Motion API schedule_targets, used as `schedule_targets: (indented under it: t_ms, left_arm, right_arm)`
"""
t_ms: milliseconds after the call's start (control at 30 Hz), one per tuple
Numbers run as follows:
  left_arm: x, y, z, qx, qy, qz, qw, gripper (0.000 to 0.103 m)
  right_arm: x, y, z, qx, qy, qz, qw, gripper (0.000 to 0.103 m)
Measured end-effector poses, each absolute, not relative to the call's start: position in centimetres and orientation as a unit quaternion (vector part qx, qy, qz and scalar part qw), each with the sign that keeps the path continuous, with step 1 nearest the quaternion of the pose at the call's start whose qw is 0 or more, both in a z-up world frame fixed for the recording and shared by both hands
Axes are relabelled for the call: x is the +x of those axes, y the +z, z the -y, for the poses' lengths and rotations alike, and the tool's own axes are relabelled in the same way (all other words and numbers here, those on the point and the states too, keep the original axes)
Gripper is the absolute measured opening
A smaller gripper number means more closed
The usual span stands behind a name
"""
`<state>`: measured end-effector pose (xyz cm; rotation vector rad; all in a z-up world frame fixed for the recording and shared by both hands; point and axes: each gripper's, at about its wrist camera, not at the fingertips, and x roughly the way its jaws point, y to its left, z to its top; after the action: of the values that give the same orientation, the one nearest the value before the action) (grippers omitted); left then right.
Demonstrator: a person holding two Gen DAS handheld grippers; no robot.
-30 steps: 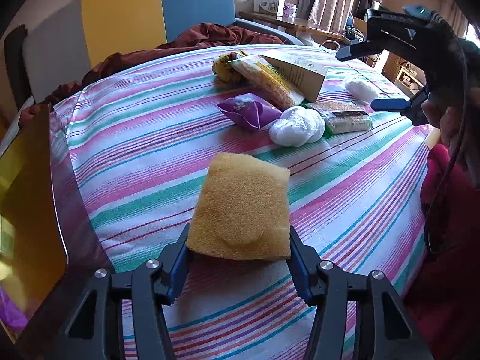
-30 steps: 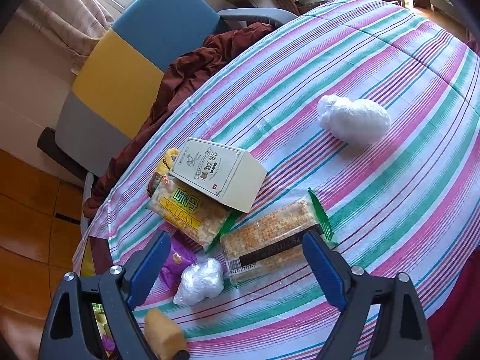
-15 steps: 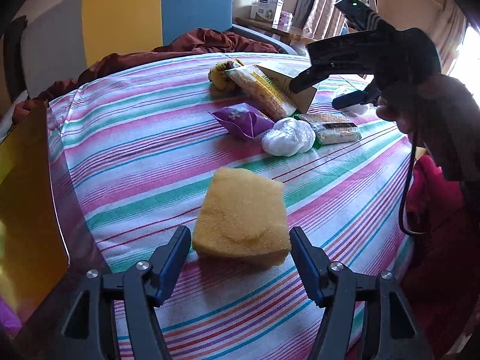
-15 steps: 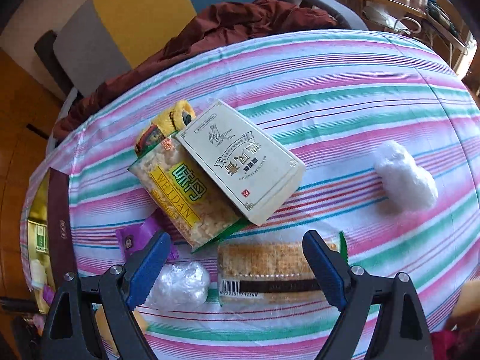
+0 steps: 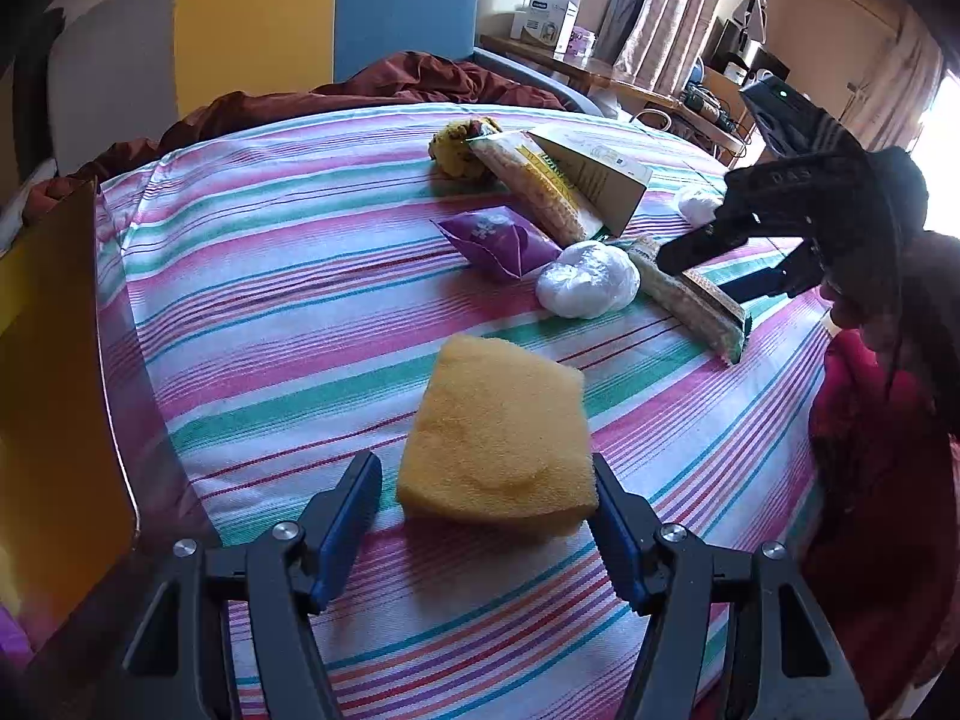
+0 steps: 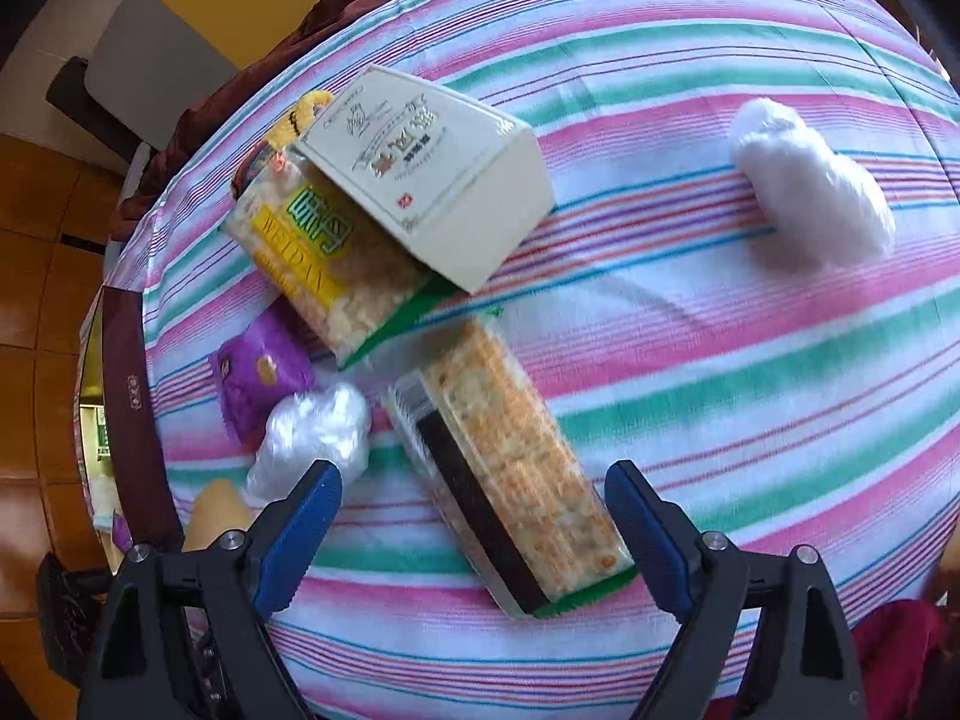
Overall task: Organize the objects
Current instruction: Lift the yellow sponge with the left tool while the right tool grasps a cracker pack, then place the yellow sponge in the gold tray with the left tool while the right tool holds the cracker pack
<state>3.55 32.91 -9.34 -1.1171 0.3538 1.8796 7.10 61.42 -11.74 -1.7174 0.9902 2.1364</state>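
A yellow sponge [image 5: 498,438] lies on the striped tablecloth [image 5: 270,276]. My left gripper [image 5: 483,468] stands open around its near end, with a gap at the left pad. A long cracker pack [image 6: 510,468] with a dark band lies slantwise below my right gripper [image 6: 474,474], which is open wide and points steeply down; its pads are clear of the pack. The left wrist view shows the right gripper [image 5: 696,276] hovering over that cracker pack [image 5: 690,300].
Behind the pack lie a white plastic bundle [image 6: 312,432], a purple packet [image 6: 258,378], a snack bag [image 6: 318,258], a cream box [image 6: 432,174] and a yellow toy [image 6: 294,120]. Another white bundle [image 6: 810,192] lies apart. A gold-lined box [image 5: 48,360] borders the table's left.
The left jaws have spread off the sponge, which now rests on the cloth. The right gripper has sunk and rolled, and the cracker pack now lies under its jaws.
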Motion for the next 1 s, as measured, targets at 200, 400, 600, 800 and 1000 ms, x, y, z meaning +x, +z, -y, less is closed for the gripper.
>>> schedule_targets:
  t_ms: [200, 400, 600, 800, 1000]
  left_arm:
    - [3.8, -8.4, -33.3, -0.434, 0.764, -0.158, 0.45, 0.068]
    - [3.4, -8.4, -34.1, -0.428, 0.766, -0.168, 0.45, 0.069]
    - [3.4, -9.5, -34.3, -0.443, 0.756, -0.155, 0.457, 0.058]
    - [3.9, -9.4, -34.0, -0.428, 0.767, -0.152, 0.454, 0.056]
    - [4.8, -7.1, -32.7, -0.405, 0.777, -0.142, 0.461, 0.056]
  right_arm:
    - [8.2, -11.5, -60.3, -0.597, 0.733, -0.286, 0.154, 0.077]
    - [7.4, -11.6, -58.7, -0.616, 0.732, -0.228, 0.18, 0.071]
    - [7.3, -11.6, -57.8, -0.602, 0.745, -0.184, 0.221, 0.05]
    - [8.3, -11.6, -58.7, -0.584, 0.753, -0.203, 0.225, 0.05]
    - [9.2, -11.5, -59.2, -0.58, 0.755, -0.209, 0.223, 0.05]
